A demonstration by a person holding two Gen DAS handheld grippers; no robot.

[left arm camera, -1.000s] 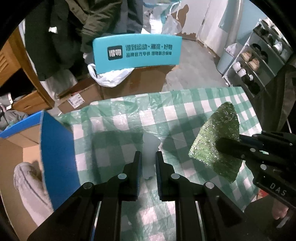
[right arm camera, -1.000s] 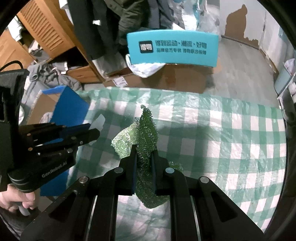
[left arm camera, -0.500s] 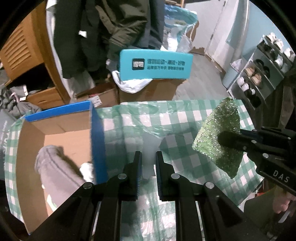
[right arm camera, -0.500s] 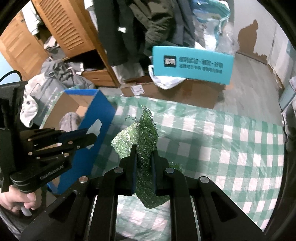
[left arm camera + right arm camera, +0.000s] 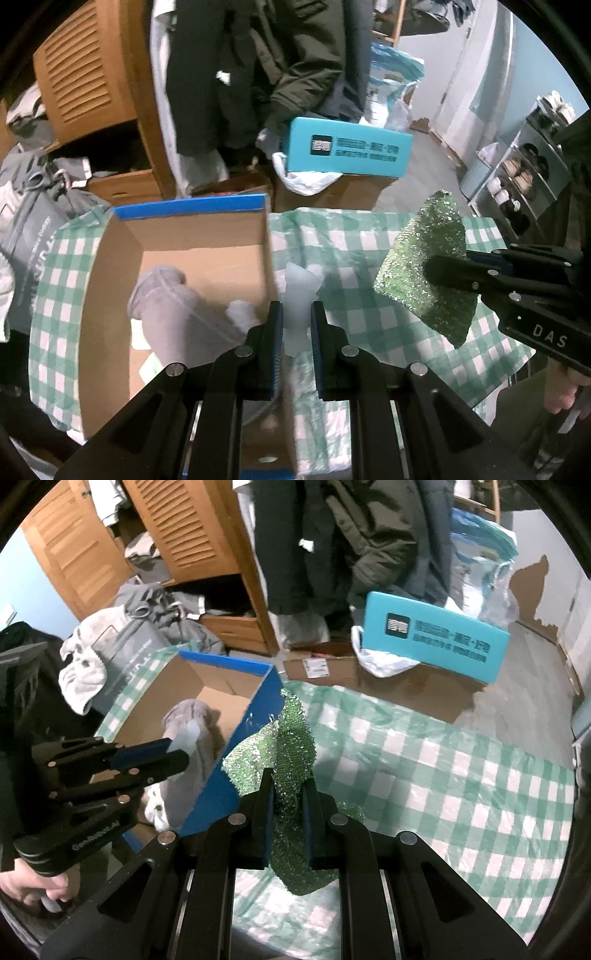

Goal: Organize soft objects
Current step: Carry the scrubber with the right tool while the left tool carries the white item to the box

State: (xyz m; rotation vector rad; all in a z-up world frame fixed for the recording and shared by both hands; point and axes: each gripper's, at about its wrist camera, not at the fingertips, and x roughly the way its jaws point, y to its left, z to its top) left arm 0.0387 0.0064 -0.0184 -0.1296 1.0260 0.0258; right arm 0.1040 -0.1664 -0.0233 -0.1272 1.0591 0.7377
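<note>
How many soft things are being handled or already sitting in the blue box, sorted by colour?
Green: 1, the sparkly mesh cloth held in the right tool.
Pale translucent: 1, the soft piece held in the left tool.
Grey: 1, the rolled cloth in the blue box.
White: 1, the small lump beside it.
Total: 4.

Green-checked table [image 5: 369,325] — open blue cardboard box [image 5: 192,210] on it.
</note>
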